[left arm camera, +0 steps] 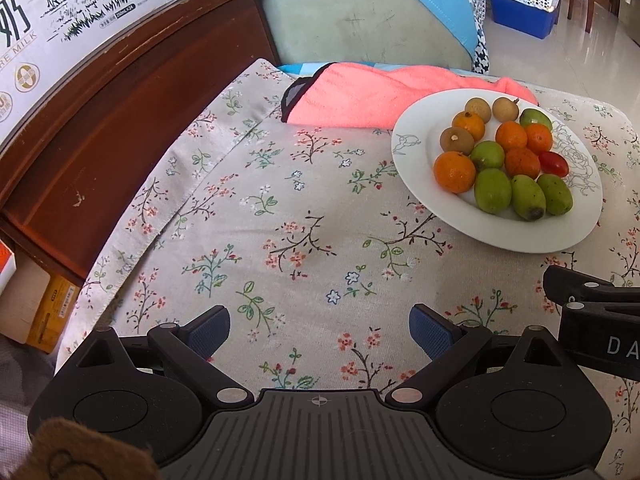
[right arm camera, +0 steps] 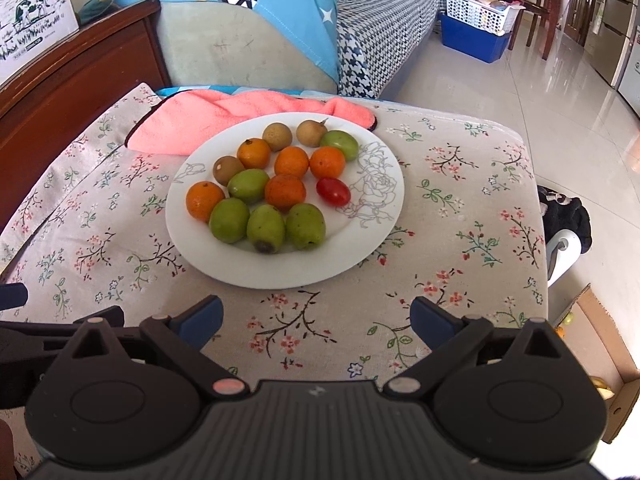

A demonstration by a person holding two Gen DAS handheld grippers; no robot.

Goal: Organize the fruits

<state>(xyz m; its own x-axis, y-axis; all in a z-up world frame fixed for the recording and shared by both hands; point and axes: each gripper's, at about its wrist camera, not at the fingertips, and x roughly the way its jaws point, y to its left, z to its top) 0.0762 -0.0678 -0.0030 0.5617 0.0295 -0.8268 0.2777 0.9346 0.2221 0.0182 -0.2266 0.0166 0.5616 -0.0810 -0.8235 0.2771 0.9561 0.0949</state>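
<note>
A white plate (right arm camera: 376, 224) with a grey rose print sits on the floral tablecloth; in the left wrist view the plate (left arm camera: 412, 140) lies at the right. On it lie several small oranges (right arm camera: 205, 200), several green fruits (right arm camera: 266, 229), brown longans (right arm camera: 277, 136), a kiwi (right arm camera: 227, 169) and one red tomato (right arm camera: 333, 191). My left gripper (left arm camera: 319, 330) is open and empty over bare cloth, left of the plate. My right gripper (right arm camera: 316, 318) is open and empty, just short of the plate's near rim.
A pink towel (right arm camera: 192, 120) lies behind the plate. A dark wooden cabinet (left arm camera: 120, 100) with a milk carton box (left arm camera: 60, 20) stands at the left. A sofa (right arm camera: 224, 52) is behind. The table edge (right arm camera: 536, 200) drops off at the right, with a cardboard box (right arm camera: 600, 360) below.
</note>
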